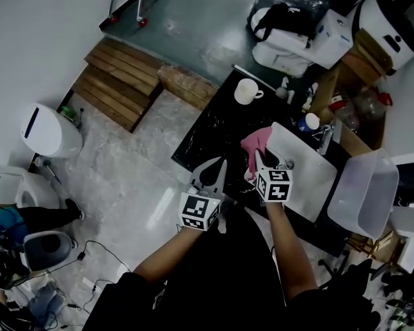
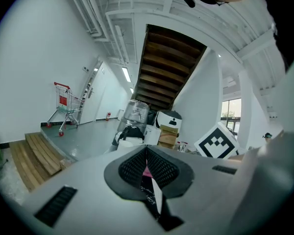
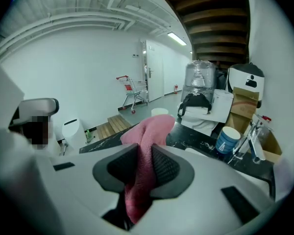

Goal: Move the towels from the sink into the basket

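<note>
Your left gripper (image 1: 212, 171) (image 2: 147, 168) sits just left of the white rectangular sink (image 1: 310, 185). Its jaws are together on nothing, probably parked clear of the lift.

Your right gripper (image 1: 257, 158) (image 3: 141, 153) is clamped on the pink terry towel (image 1: 255, 142) (image 3: 149, 129), which hangs over the sink's left rim. The mid-cloth grip likely keeps both ends off the black marbled counter (image 1: 210, 126).

The translucent plastic basket (image 1: 366, 192), the towel's destination, stands beyond the sink's right edge.

The right gripper and its marker cube (image 1: 274, 184) hide part of the basin, so you cannot confirm whether more towels remain. A pink sliver between the left jaws is too small to identify.
</note>
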A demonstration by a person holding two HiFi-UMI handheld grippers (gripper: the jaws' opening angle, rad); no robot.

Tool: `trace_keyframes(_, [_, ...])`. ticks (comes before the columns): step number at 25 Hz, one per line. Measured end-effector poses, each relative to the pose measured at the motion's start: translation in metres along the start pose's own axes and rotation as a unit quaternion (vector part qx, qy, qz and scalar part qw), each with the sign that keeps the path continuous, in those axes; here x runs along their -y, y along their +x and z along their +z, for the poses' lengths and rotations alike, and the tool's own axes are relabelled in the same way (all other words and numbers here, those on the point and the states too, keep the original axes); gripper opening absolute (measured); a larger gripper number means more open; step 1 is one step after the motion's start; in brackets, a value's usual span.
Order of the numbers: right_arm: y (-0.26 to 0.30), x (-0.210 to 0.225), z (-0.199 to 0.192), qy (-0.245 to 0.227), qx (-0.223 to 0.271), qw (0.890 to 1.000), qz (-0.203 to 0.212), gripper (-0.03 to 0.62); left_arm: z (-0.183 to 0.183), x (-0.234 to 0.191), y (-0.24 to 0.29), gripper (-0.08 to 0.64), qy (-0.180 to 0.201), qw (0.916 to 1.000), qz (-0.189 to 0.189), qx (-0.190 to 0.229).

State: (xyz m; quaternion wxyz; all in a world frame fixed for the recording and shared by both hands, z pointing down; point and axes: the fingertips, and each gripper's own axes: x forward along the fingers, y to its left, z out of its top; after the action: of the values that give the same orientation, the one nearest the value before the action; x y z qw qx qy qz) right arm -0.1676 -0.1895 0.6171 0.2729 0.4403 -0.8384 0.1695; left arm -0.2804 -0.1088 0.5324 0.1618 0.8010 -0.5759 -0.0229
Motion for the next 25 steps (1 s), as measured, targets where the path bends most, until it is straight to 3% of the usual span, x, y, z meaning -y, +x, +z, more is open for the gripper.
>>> trace_keyframes(5, [-0.032, 0.011, -0.002, 0.02, 0.028, 0.999, 0.002, 0.097, -0.001, 0.038, 0.01, 0.014, 0.024, 0.9994, -0.023, 0.0])
trace_keyframes(10, [-0.071, 0.032, -0.008, 0.05, 0.055, 0.997, 0.001, 0.097, 0.0, 0.081, 0.022, 0.014, 0.038, 0.999, -0.023, -0.002])
trace_keyframes(25, [-0.198, 0.111, -0.035, 0.045, 0.119, 0.992, 0.011, 0.097, -0.018, 0.249, 0.026, 0.014, 0.075, 0.9963, -0.039, 0.015])
